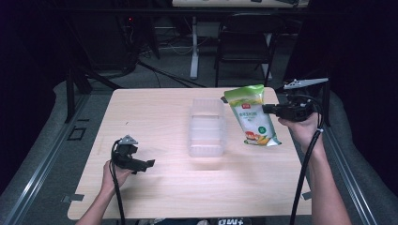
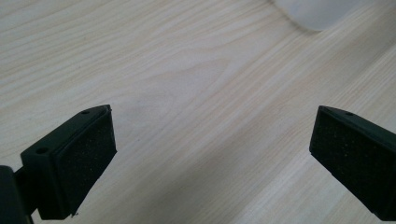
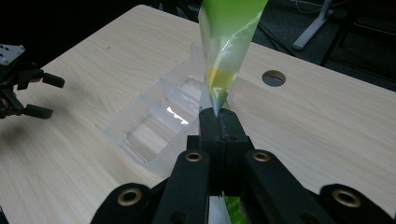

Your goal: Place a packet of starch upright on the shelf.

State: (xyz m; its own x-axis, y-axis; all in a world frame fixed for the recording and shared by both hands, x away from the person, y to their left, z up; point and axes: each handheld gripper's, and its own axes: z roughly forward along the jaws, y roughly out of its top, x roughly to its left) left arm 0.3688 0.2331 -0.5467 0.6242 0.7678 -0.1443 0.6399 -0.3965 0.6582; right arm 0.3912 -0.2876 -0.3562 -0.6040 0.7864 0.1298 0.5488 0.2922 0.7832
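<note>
A green and white snack bag hangs in the air over the table's right side, just right of a clear plastic tray. My right gripper is shut on the bag's right edge; in the right gripper view the jaws pinch the bag at its thin seam, and my right gripper points toward the tray. My left gripper rests low at the front left, jaws wide open. In the left gripper view its pads stand far apart over bare wood.
The clear tray with several compartments lies mid-table. The wooden table has a round cable hole near the far edge. A chair and a desk leg stand beyond the table.
</note>
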